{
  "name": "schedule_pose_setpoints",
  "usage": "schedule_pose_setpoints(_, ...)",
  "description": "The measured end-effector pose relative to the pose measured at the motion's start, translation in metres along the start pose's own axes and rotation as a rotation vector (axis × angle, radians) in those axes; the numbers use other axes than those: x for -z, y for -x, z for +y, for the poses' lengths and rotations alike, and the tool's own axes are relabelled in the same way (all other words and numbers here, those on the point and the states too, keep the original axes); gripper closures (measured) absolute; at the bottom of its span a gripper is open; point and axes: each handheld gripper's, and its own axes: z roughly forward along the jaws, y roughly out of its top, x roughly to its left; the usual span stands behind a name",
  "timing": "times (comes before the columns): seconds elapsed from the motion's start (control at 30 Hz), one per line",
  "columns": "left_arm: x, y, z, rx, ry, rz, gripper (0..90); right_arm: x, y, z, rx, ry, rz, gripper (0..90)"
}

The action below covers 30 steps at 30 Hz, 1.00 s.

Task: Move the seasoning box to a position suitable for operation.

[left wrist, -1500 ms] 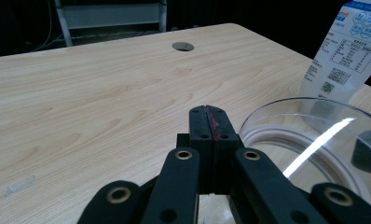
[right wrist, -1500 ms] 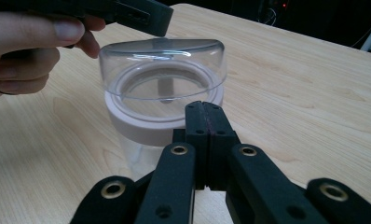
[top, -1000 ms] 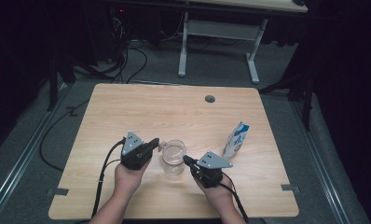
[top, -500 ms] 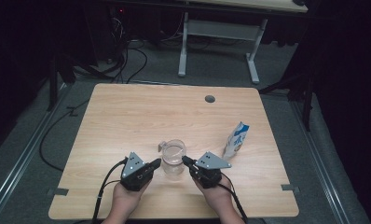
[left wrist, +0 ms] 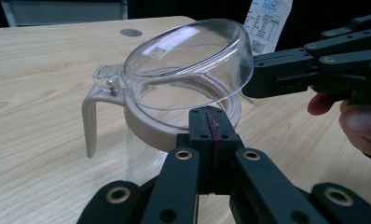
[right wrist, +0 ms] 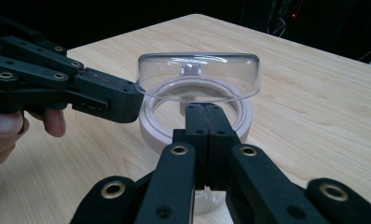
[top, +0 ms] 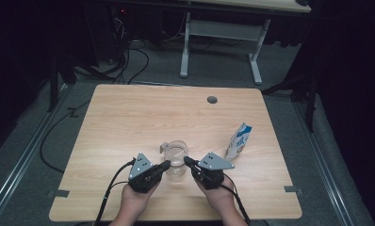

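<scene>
Clear plastic jug stands near the table's front edge, hinged lid tipped up. Left gripper and right gripper flank it, both clenched on nothing. Milk carton stands toward the right edge.

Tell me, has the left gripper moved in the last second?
Yes. The left gripper came toward the table's near edge, staying beside the clear jug.

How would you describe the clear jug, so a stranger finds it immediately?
On the wooden table, look near the front edge, between the two black grippers. There stands the clear jug, with a pale rim, a side handle and a hinged transparent lid tilted open, unlike the white-and-blue carton to its right.
</scene>
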Motion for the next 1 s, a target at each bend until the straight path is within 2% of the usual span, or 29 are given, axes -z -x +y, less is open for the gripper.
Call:
schedule_pose_setpoints(0.47, 0.002, -0.002, 0.004, 0.027, 0.033, -0.003, 90.0, -0.005, 0.004, -0.003, -0.014, -0.009, 0.005, 90.0)
schedule_pose_setpoints(1.0, 0.007, -0.012, 0.011, 0.057, 0.082, 0.027, 90.0, -0.005, 0.004, -0.005, -0.008, -0.001, 0.006, 90.0)
